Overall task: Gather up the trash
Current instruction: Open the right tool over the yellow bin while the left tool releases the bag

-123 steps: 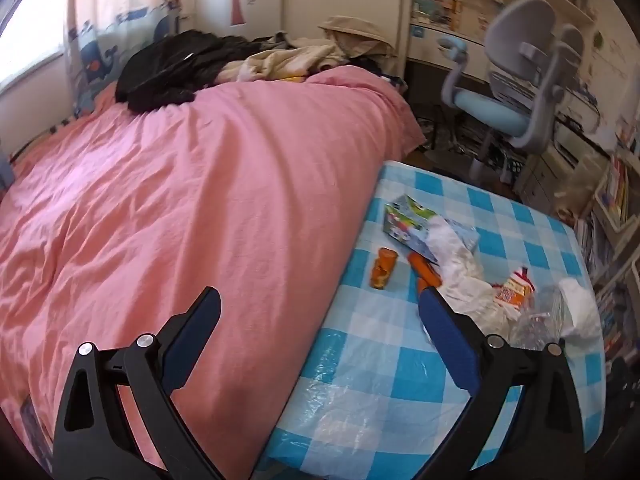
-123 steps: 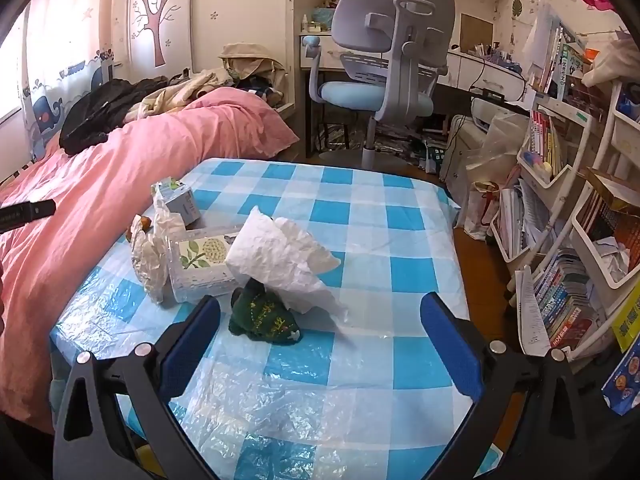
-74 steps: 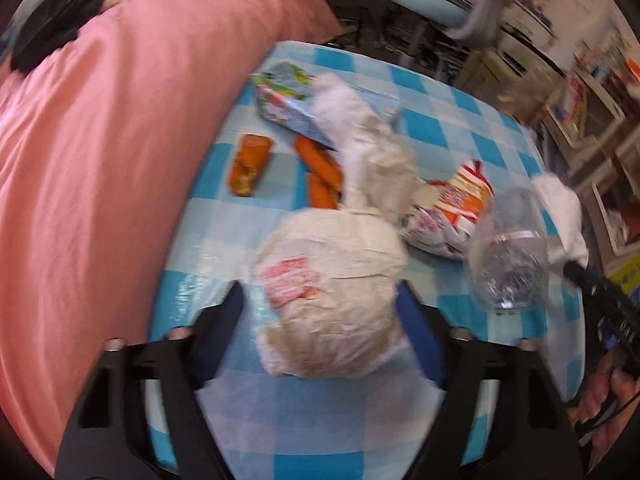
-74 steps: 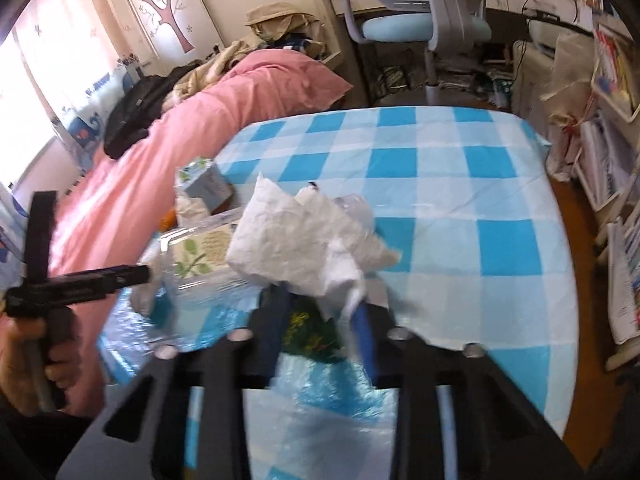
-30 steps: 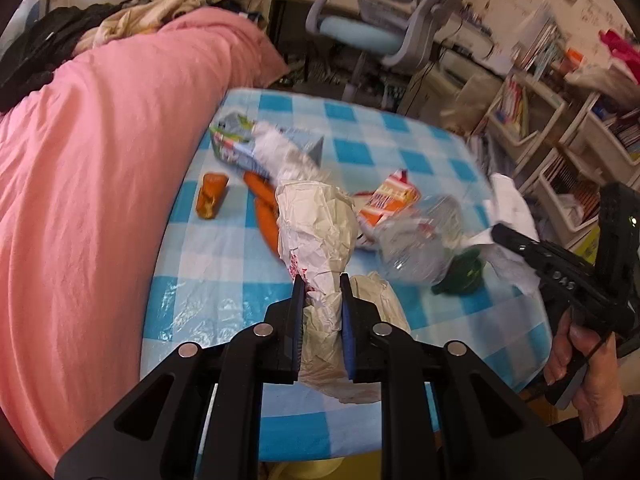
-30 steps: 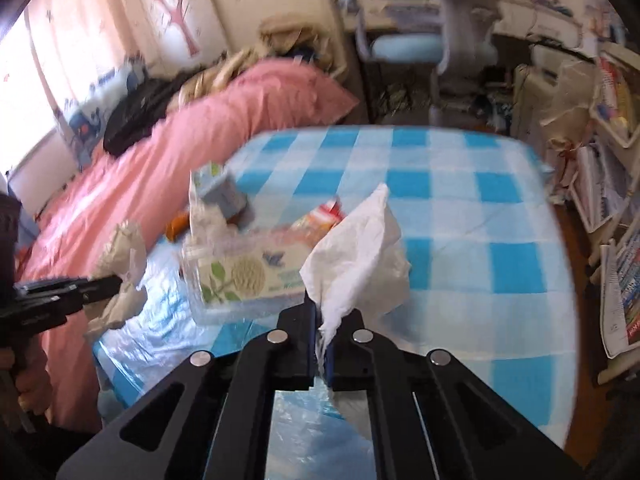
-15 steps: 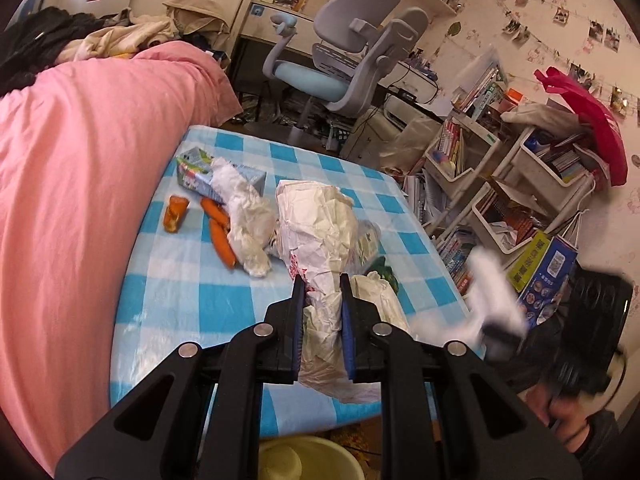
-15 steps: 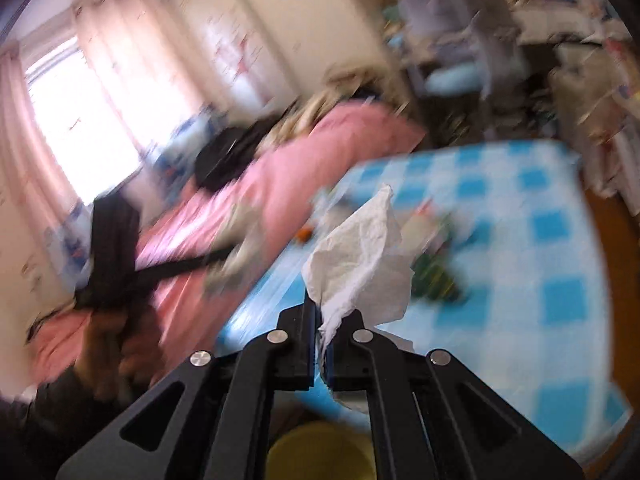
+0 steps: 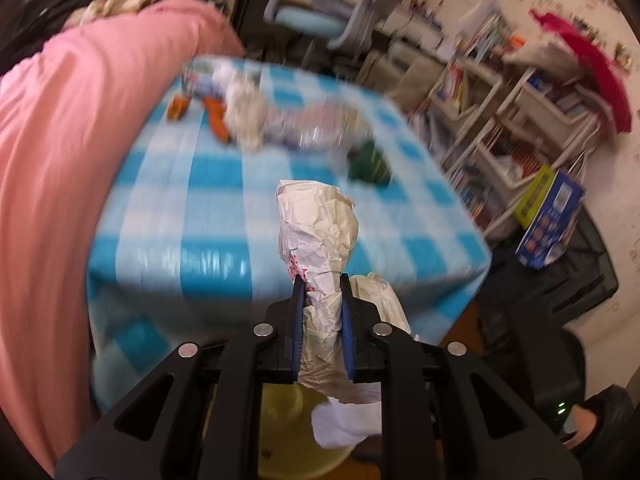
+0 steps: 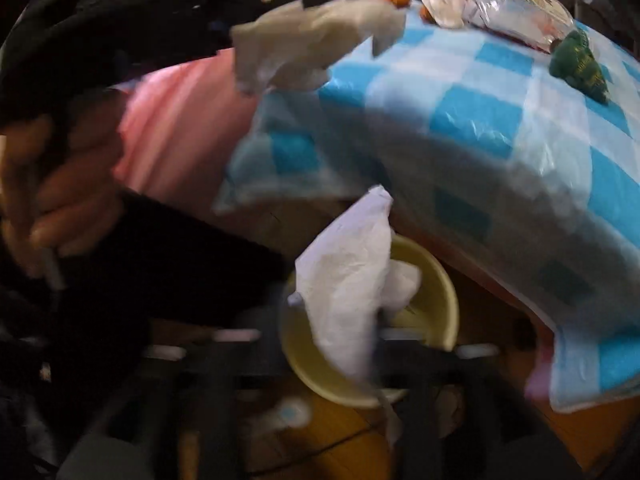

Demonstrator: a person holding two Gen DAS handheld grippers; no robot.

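1. Fingers of my left gripper (image 9: 320, 285) are narrow and pinched on the waist of a crumpled paper bag (image 9: 316, 220) (cream, with a red print near the pinch).
2. Its long axis runs along my fingers' own line. The fat end stands past the fingertips toward the far side of the tabletop (image 9: 216, 216), and the loose tail hangs back on the near side.
3. My right gripper (image 10: 340, 332) is badly blurred, but its fingers have just been opening and now stand wide. The white tissue (image 10: 348, 276) still sits between them, and I judge it is no longer squeezed.
4. The tissue's long axis tilts, with the peak up and far and the bulk low and near, right over the yellow bin (image 10: 440, 280).
5. The bin stands on the floor under the near edge of the tabletop. From my left fingers it lies below and on the near side (the left view shows its yellow wall under the gripper's body).
6. The right hand is the nearer of the two to the bin. In the right view the left hand holds its bag up high to the left, level with the tabletop.
7. As I judge it, the left bag must come down and nearer before I let go, tail end first.
8. More rubbish is left on the far part of the tabletop, among it a green wrapper (image 9: 368, 164).
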